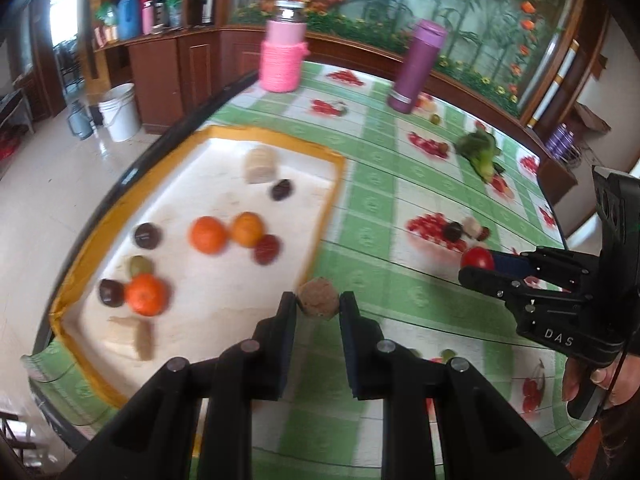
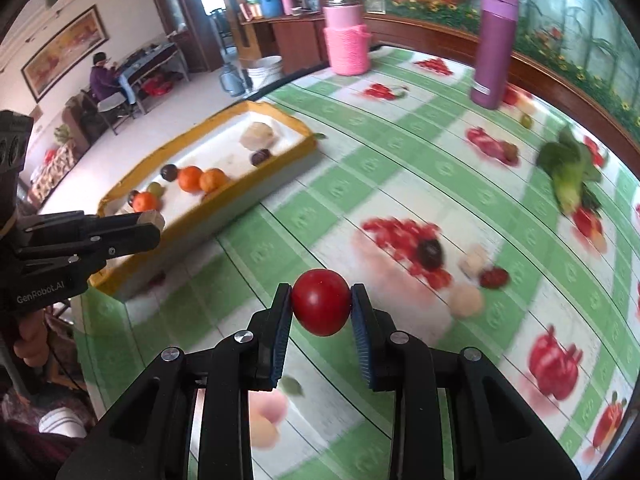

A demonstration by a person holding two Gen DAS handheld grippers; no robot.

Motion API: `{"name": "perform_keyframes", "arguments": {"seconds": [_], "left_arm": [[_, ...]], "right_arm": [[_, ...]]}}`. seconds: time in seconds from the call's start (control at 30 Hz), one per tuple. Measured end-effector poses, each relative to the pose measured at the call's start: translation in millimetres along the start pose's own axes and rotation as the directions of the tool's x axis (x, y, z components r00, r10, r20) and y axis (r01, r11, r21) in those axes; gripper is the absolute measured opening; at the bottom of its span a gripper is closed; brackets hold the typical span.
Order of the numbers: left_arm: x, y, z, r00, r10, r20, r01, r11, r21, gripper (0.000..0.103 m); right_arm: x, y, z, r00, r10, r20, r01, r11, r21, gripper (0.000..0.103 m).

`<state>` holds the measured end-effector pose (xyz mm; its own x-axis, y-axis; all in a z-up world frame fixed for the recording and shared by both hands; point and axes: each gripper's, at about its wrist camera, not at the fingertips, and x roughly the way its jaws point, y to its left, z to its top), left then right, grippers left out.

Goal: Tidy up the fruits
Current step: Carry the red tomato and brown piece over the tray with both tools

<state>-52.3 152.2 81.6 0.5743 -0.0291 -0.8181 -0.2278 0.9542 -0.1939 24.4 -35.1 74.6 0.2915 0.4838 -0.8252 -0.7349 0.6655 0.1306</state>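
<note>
My left gripper (image 1: 318, 304) is shut on a brown rough round fruit (image 1: 318, 303), held just right of the yellow-rimmed white tray (image 1: 320, 236). The tray holds oranges (image 1: 207, 235), dark plums (image 1: 147, 236), a green grape and pale chunks. My right gripper (image 2: 321, 302) is shut on a red tomato (image 2: 321, 300) above the green checked tablecloth; it also shows in the left wrist view (image 1: 478, 262). My left gripper shows at the left of the right wrist view (image 2: 150, 220), beside the tray (image 2: 240, 196). Loose fruits lie on the cloth: a dark plum (image 2: 430, 254), a pale chunk (image 2: 474, 260), a red date (image 2: 494, 277).
A pink knitted-sleeve jar (image 1: 282, 54) and a purple flask (image 1: 418, 66) stand at the table's far side. A leafy green vegetable (image 1: 480, 152) lies far right. The table's edge runs along the tray's left; a white bucket (image 1: 120, 112) stands on the floor.
</note>
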Motion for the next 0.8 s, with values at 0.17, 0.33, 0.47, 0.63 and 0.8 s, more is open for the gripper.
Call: {"name": "perform_keyframes", "arguments": {"seconds": [0.17, 0.33, 0.47, 0.63, 0.8], "left_arm": [[-1, 44, 0, 0.999, 0.048, -0.002, -0.048, 0.997, -0.059, 0.024], [8, 70, -5, 0.998, 0.059, -0.026, -0.061, 0.993, -0.096, 0.024], [18, 78, -9, 0.997, 0.055, -0.047, -0.059, 0.994, -0.096, 0.024], [28, 83, -11, 0.996, 0.049, -0.07, -0.055, 0.994, -0.094, 0.024], [36, 85, -12, 0.995, 0.032, -0.091, -0.041, 0.994, -0.098, 0.025]], "right_arm": [[25, 31, 36, 0.999, 0.038, 0.001, -0.038, 0.998, -0.042, 0.028], [53, 55, 67, 0.999, 0.053, -0.004, -0.053, 0.996, -0.076, 0.028], [77, 65, 87, 0.999, 0.043, -0.016, -0.044, 0.995, -0.092, 0.028], [105, 65, 101, 0.999, 0.022, -0.048, -0.027, 0.995, -0.101, 0.028], [127, 65, 102, 0.996, 0.003, -0.092, -0.015, 0.991, -0.133, 0.028]]}}
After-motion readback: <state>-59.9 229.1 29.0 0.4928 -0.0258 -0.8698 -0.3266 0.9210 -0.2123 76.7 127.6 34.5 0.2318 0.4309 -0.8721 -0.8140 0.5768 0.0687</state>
